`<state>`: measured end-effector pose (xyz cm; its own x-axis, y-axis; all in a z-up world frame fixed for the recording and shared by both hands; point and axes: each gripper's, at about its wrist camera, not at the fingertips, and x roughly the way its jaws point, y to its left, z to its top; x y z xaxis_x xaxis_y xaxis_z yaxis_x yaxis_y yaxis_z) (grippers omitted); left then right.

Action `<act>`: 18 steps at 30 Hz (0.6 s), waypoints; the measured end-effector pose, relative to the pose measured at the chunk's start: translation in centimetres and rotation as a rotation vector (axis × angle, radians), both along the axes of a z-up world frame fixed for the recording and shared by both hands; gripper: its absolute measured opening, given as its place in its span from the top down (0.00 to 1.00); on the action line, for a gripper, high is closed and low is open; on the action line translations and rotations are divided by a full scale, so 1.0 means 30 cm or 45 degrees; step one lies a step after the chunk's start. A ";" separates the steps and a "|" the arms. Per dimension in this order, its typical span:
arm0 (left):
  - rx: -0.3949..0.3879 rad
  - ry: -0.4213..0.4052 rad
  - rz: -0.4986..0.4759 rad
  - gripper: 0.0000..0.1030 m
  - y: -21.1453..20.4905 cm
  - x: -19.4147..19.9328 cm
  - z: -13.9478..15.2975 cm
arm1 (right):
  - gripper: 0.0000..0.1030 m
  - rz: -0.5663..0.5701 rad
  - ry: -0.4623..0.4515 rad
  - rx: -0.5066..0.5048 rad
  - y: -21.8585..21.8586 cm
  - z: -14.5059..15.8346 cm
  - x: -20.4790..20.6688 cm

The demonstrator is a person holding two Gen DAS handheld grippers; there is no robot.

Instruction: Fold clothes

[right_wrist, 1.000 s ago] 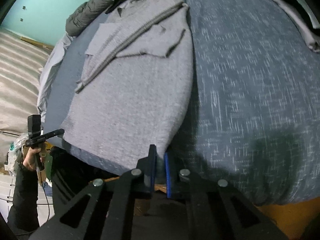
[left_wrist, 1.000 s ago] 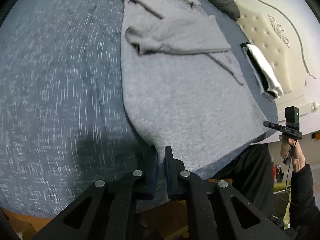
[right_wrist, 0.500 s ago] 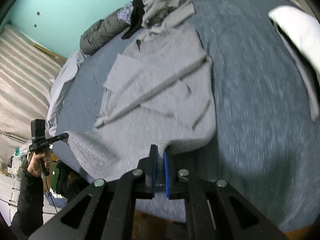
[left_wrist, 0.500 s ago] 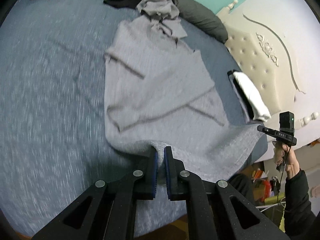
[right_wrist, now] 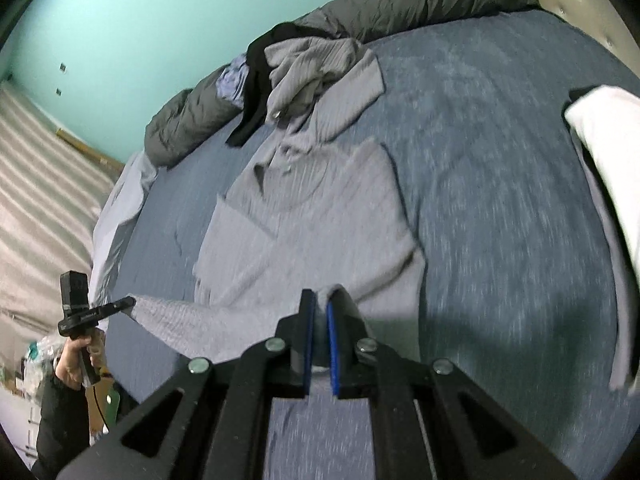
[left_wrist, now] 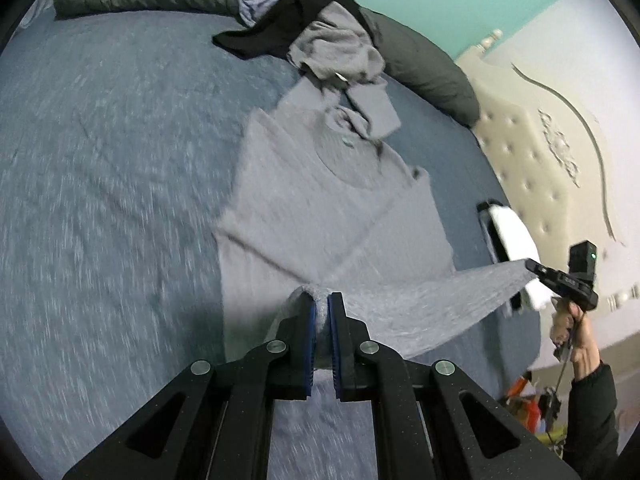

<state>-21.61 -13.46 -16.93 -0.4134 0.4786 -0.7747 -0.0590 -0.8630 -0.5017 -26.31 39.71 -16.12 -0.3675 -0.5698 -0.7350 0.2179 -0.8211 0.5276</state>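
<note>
Grey shirt (left_wrist: 320, 216) hem raised off bare blue bed (left_wrist: 100, 160), pinched by both grippers' fingers (left_wrist: 306, 312).

**No legible writing in either view**

Nothing can be read here. The small pale tag (left_wrist: 340, 76) on the crumpled grey garment (left_wrist: 336, 50) at the head of the bed is too tiny and blurred to make out (it shows only as a light fleck), and the black handheld gripper body (left_wrist: 568, 280) carries faint marks that stay unreadable.
</note>
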 end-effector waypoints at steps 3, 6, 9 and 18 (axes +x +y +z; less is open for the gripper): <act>0.003 -0.008 0.025 0.94 -0.022 -0.125 -0.016 | 0.95 -0.030 0.009 -0.014 0.004 -0.006 -0.095; -0.001 -0.007 0.032 0.94 -0.031 -0.222 -0.023 | 0.95 -0.046 0.009 -0.005 0.000 -0.018 -0.188; -0.003 -0.003 0.047 0.94 -0.047 -0.323 -0.026 | 0.95 -0.072 0.009 0.007 -0.004 -0.031 -0.284; -0.029 0.021 0.122 0.94 -0.099 -0.580 -0.063 | 0.95 -0.144 0.068 0.087 -0.045 -0.055 -0.541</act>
<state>-39.00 -16.43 -18.81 -0.4688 0.4189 -0.7777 0.0161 -0.8762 -0.4817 -42.53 38.34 -17.78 -0.4661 -0.4721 -0.7482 0.1484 -0.8755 0.4600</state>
